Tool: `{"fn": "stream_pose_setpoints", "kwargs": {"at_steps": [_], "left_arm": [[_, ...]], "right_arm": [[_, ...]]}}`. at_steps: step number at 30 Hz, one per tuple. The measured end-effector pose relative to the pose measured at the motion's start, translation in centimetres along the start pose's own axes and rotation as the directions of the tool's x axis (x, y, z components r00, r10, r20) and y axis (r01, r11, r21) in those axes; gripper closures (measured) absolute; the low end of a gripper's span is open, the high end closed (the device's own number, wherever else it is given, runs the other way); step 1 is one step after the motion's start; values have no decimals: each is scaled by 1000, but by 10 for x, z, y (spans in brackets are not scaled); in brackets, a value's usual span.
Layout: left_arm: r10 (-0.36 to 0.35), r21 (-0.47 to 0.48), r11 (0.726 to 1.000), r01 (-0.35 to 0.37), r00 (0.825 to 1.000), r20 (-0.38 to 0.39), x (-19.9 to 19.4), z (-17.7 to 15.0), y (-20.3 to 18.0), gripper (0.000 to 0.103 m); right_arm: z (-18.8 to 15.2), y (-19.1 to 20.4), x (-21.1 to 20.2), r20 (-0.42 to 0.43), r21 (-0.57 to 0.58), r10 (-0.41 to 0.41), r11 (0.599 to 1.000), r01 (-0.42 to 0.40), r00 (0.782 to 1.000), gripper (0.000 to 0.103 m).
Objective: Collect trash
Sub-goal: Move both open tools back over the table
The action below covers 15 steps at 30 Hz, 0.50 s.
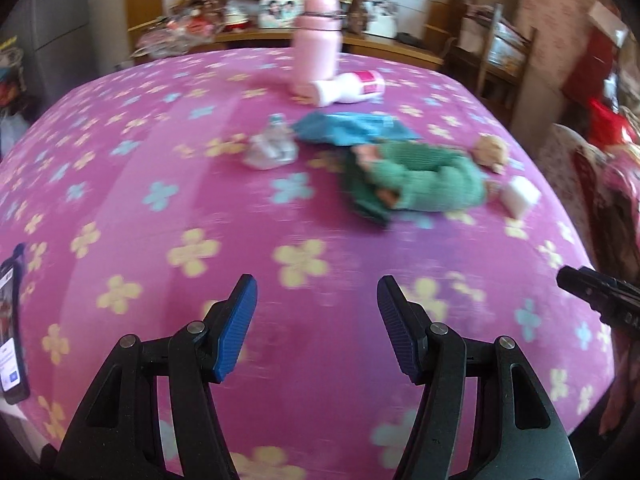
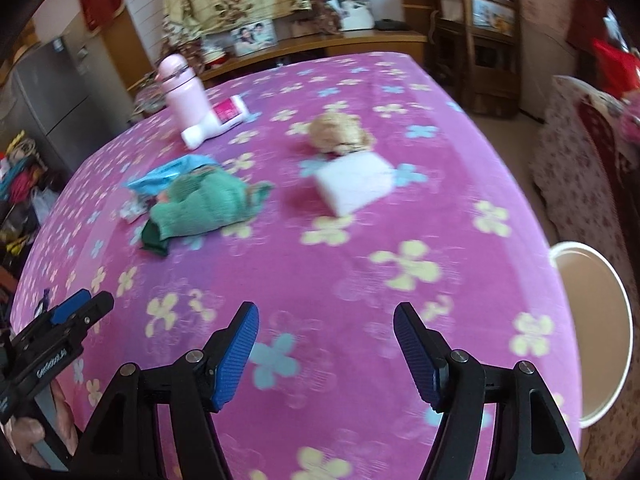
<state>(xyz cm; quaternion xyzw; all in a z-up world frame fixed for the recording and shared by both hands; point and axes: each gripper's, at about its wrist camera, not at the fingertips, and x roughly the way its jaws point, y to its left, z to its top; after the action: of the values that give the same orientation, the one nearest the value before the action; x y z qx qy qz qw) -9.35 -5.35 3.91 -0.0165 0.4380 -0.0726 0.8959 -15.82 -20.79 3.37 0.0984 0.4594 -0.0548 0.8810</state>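
On the pink flowered tablecloth lie a crumpled clear wrapper, a blue plastic packet, a green knitted cloth, a crumpled brown paper ball and a white block. The right wrist view shows the same brown ball, white block, green cloth and blue packet. My left gripper hovers open over bare cloth near the front edge. My right gripper is open too, with nothing between its fingers.
A pink bottle stands at the back with a white tube lying beside it. A white bin sits on the floor off the table's right edge. A phone lies at the left edge. Shelves and chairs stand behind.
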Motion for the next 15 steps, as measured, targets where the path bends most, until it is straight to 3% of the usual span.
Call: {"fn": "stream_pose_setpoints", "kwargs": {"at_steps": [6,15], "left_arm": [[38,-18,999,-38,999,4,8,4,16,42],[56,9,998,-57,998,24,9,7,5,42]], "right_arm": [[-1,22,14,-15,-43,1,999,-2,1000,35],[0,21,14,-2,-50,-20,999,20,1000,35]]}}
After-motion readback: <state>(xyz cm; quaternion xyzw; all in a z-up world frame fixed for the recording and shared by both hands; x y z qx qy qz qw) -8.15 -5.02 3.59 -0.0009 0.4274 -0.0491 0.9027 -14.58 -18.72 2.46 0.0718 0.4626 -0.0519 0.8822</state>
